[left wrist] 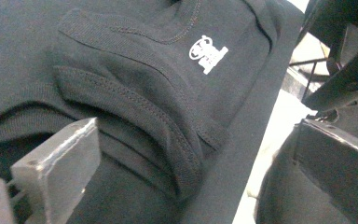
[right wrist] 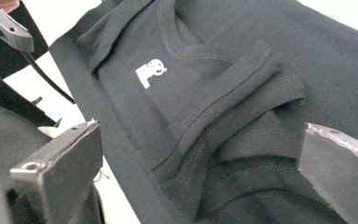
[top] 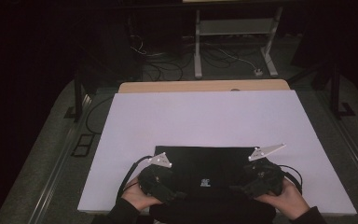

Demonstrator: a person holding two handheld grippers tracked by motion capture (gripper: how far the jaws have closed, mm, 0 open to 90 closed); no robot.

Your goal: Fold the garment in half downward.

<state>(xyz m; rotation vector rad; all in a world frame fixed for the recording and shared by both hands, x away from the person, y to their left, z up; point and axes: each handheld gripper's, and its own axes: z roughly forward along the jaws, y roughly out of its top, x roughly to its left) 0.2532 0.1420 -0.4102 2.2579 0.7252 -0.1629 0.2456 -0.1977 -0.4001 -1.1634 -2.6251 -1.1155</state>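
Note:
A black T-shirt (top: pixel 205 161) lies folded on the near part of the white board (top: pixel 200 116), its small white logo (top: pixel 205 182) facing up. My left gripper (top: pixel 175 192) sits at the shirt's near left corner and my right gripper (top: pixel 241 189) at its near right corner, each held in a hand. In the left gripper view the left gripper (left wrist: pixel 191 182) has its jaws wide apart over a stitched sleeve fold (left wrist: pixel 135 116), pressing nothing. The right gripper (right wrist: pixel 200 172) also stands open above the folded sleeve hems (right wrist: pixel 242 107), beside the logo (right wrist: pixel 150 72).
The white board rests on a wooden tabletop (top: pixel 205 86) whose far edge shows beyond it. Behind stand a metal frame (top: pixel 235 28) and loose cables (top: pixel 163 70) on the dark floor. The board's far half is bare.

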